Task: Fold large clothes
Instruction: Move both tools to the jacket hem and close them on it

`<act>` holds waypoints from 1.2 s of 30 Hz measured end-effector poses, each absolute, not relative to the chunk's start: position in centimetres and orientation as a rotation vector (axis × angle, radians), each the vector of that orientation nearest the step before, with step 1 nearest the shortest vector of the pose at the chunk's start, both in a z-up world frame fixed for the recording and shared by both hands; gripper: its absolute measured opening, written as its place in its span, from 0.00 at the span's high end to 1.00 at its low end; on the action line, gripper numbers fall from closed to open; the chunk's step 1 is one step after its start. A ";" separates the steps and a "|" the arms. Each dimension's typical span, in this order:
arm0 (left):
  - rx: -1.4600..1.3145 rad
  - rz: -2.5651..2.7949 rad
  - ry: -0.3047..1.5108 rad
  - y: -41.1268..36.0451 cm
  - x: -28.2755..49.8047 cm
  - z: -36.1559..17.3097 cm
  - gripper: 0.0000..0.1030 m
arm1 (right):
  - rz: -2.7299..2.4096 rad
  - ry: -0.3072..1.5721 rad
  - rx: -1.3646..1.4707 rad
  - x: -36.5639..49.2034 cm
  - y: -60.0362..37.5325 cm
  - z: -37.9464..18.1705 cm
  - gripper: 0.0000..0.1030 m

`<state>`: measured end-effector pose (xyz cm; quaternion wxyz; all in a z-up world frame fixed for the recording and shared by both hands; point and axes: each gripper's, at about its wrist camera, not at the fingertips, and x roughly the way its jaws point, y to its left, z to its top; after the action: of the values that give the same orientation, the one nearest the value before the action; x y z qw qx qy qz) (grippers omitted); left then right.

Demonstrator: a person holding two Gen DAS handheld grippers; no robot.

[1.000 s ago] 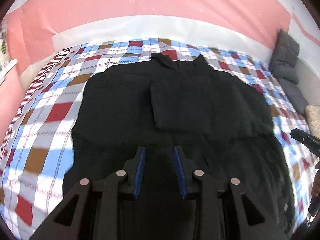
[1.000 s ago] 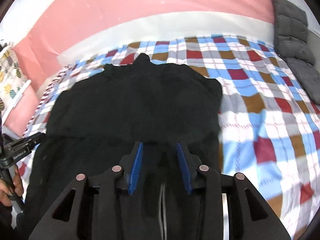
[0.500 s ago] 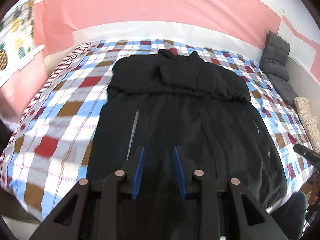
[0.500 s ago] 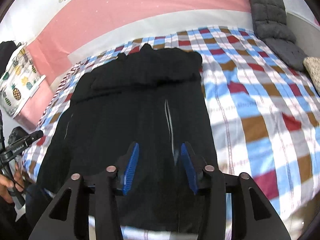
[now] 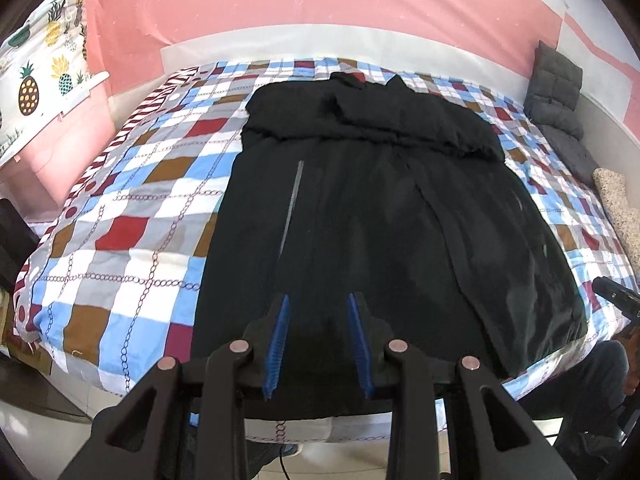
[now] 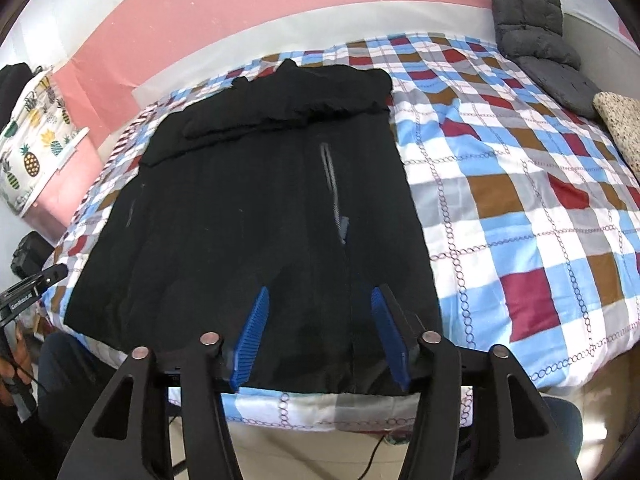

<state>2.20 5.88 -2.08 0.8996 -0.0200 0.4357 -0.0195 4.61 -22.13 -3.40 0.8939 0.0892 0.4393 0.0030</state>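
A large black coat (image 5: 380,216) lies flat on the bed, collar at the far end, sleeves folded across the chest, hem at the near edge. It also shows in the right wrist view (image 6: 260,208). My left gripper (image 5: 318,304) is open and empty above the hem near the coat's left side. My right gripper (image 6: 320,296) is open wider and empty above the hem near the coat's right side. The right gripper's tip shows at the right edge of the left wrist view (image 5: 616,300).
The bed has a checked blue, red, brown and white cover (image 5: 132,208). Grey cushions (image 6: 532,20) and a speckled cushion (image 6: 620,120) lie at the right side. A pineapple-print cloth (image 5: 36,72) hangs at the left. Pink wall behind.
Both grippers have pulled back toward the foot of the bed, so the whole coat and the bed's near edge now show. The right gripper's jaws have opened wider.
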 end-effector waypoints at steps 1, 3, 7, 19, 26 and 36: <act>-0.044 -0.036 0.906 6.0 2.2 -2.3 0.69 | -0.002 0.915 0.189 4.7 -22.5 -3.6 0.46; -0.056 -0.028 0.911 6.5 2.4 -2.6 0.69 | -0.022 0.925 0.204 4.7 -23.3 -4.0 0.46; -0.066 -0.004 0.923 7.5 3.2 -3.5 0.63 | -0.051 0.956 0.246 5.0 -25.1 -5.2 0.46; -0.123 0.078 1.024 12.6 6.1 -7.9 0.45 | -0.080 1.055 0.356 7.1 -29.1 -9.9 0.41; -0.229 0.031 1.087 14.2 6.6 -9.9 0.40 | 0.011 1.101 0.527 7.8 -30.1 -11.9 0.37; -0.257 -0.049 1.109 13.3 5.4 -11.1 0.36 | 0.109 1.130 0.602 6.5 -29.7 -13.0 0.36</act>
<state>5.37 13.32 -11.10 0.8420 -0.1214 0.5251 -0.0234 6.52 -29.71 -12.98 0.8008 0.2806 0.5267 0.0507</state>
